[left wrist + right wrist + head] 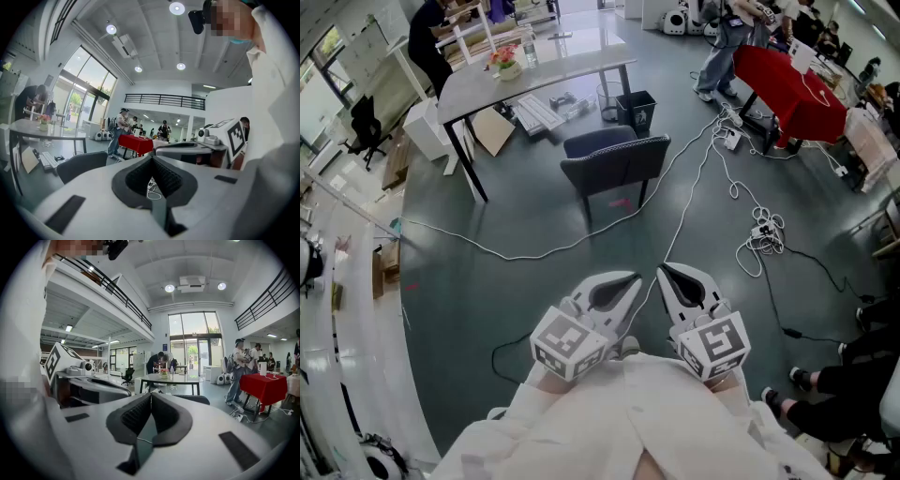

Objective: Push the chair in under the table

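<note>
Grey floor (487,300) lies between you and the chair (614,161), which stands beside the worktop (572,67), not yet pushed in. Your left gripper (625,281) and right gripper (672,275) show fingers pressed together, empty.

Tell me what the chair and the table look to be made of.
Chair: matte dark blue-grey covering with soft, padded edges, probably fabric; thin dark legs, likely metal.
Table: smooth pale grey top with a faint sheen, perhaps laminate; slim black legs, likely metal.
</note>
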The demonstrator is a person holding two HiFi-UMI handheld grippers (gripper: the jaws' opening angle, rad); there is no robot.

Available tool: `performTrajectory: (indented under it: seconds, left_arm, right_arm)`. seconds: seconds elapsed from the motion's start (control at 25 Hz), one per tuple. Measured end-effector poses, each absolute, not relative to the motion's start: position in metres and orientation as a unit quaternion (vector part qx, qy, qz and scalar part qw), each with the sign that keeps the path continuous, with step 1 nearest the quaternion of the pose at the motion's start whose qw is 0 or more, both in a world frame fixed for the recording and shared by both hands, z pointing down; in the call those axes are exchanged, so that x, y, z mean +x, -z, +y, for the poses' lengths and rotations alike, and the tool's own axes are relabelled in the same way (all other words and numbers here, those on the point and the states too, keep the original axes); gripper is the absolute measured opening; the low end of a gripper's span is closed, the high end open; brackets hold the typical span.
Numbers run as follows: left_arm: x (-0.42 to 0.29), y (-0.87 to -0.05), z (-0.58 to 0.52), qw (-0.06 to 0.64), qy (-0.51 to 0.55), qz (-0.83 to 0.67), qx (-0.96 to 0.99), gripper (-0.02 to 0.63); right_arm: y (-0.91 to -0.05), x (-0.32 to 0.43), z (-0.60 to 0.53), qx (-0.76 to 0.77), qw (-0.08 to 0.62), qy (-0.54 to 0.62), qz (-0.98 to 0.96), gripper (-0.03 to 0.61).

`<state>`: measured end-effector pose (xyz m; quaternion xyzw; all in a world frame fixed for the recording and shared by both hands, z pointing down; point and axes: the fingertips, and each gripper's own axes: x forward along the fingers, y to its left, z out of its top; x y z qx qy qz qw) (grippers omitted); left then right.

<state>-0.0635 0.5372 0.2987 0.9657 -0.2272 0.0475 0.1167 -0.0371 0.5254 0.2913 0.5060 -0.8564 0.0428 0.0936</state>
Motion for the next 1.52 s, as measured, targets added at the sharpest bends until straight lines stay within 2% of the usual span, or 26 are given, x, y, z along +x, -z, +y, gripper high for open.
performTrajectory:
  seconds: [0.44, 0.64, 0.88, 1.08, 1.52]
  left_arm:
    - [-0.049, -0.308, 0.527, 0.127, -0.051, -0.230, 0.963, 0.014]
    - [-0.039, -0.316, 0.526, 0.135, -0.053, -0.227, 0.963, 0.014]
    - [-0.021, -0.317, 0.520, 0.139, -0.056, -0.227, 0.962, 0.014]
    - [-0.004, -0.330, 0.519, 0.169, -0.050, -0.224, 0.959, 0.014]
    - [0.020, -0.340, 0.488, 0.161, -0.066, -0.226, 0.958, 0.014]
  right_arm:
    - [-0.299, -0.021, 0.517, 0.510, 0.110, -0.030, -0.853, 0.031]
    - [-0.310, -0.017, 0.514, 0.495, 0.073, -0.073, -0.863, 0.032]
    - [-0.313, 0.000, 0.510, 0.488, 0.085, -0.068, -0.866, 0.032]
    - [-0.327, 0.014, 0.510, 0.482, 0.095, -0.075, -0.868, 0.032]
    - [-0.334, 0.043, 0.473, 0.488, 0.094, -0.082, -0.864, 0.032]
